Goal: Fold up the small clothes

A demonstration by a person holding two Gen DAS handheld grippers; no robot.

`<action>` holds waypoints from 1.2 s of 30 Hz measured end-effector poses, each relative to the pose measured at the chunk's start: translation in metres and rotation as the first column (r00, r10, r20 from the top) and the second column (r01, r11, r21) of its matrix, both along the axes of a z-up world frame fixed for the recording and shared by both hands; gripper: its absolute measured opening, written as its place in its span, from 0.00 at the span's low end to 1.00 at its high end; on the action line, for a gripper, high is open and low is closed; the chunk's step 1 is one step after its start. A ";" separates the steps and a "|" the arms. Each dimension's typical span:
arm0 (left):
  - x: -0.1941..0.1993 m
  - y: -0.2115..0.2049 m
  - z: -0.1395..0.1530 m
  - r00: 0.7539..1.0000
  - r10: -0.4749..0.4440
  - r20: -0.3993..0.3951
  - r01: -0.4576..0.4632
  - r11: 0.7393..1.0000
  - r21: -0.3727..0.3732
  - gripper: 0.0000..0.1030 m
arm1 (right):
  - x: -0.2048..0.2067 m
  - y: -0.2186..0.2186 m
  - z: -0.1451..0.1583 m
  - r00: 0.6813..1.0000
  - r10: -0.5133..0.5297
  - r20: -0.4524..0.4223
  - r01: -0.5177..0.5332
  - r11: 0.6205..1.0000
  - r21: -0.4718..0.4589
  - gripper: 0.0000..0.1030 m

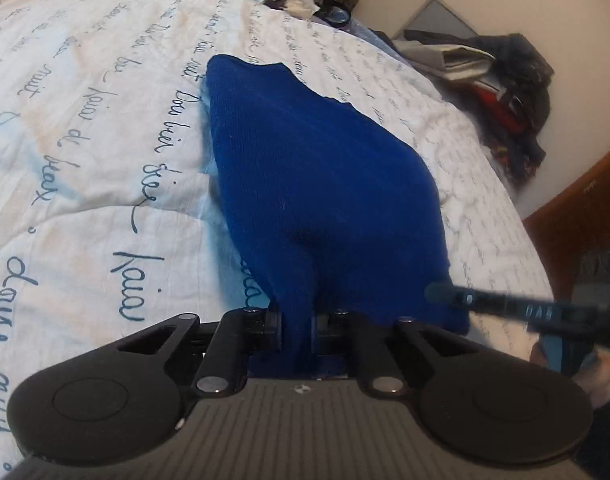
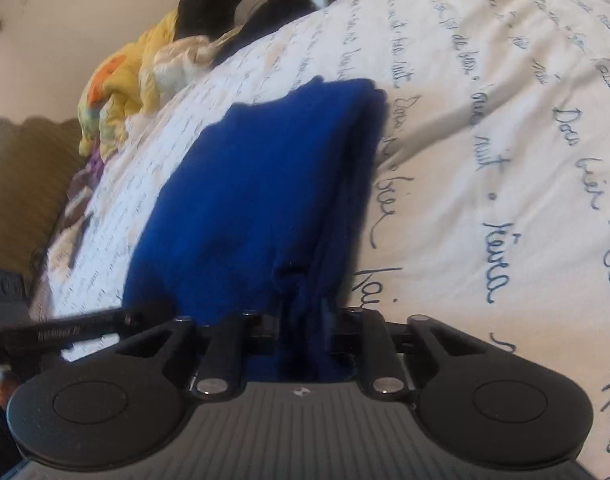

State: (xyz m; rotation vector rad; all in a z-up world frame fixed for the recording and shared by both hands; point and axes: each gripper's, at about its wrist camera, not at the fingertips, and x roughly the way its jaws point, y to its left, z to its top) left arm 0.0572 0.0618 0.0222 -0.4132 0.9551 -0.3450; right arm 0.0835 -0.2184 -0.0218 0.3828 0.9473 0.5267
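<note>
Here, both near corners of the blue garment (image 1: 317,184) pinched: left tongs (image 1: 297,320) and right tongs (image 2: 305,320) each closed tight on a bunched edge at 6 o'clock. Lifted off the bed (image 1: 85,120), far end trailing toward 12 o'clock, probably to carry that edge over for a fold.

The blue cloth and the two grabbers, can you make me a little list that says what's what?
cloth: blue knit garment, near edge lifted, far end lying on the bed
left gripper: shut on the blue cloth's near edge
right gripper: shut on the same cloth, bunched folds between its fingers
surface: white bedspread with dark handwriting print
background: yellow blanket piled at the bed's far edge; dark clothes heap by the wall
</note>
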 end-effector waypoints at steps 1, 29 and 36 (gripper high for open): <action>-0.003 0.004 0.007 1.000 -0.006 0.008 0.006 1.000 -0.007 0.09 | -0.003 0.003 0.004 1.000 0.018 0.012 -0.018 0.999 -0.027 0.13; 0.013 -0.067 -0.017 0.892 -0.225 0.393 0.056 0.916 0.396 0.78 | 0.114 0.078 0.051 0.979 0.044 0.201 -0.002 0.979 -0.206 0.62; 0.010 -0.067 -0.017 0.889 -0.218 0.402 0.049 0.919 0.391 0.78 | 0.145 0.167 0.026 0.956 0.284 0.071 -0.260 0.935 -0.241 0.64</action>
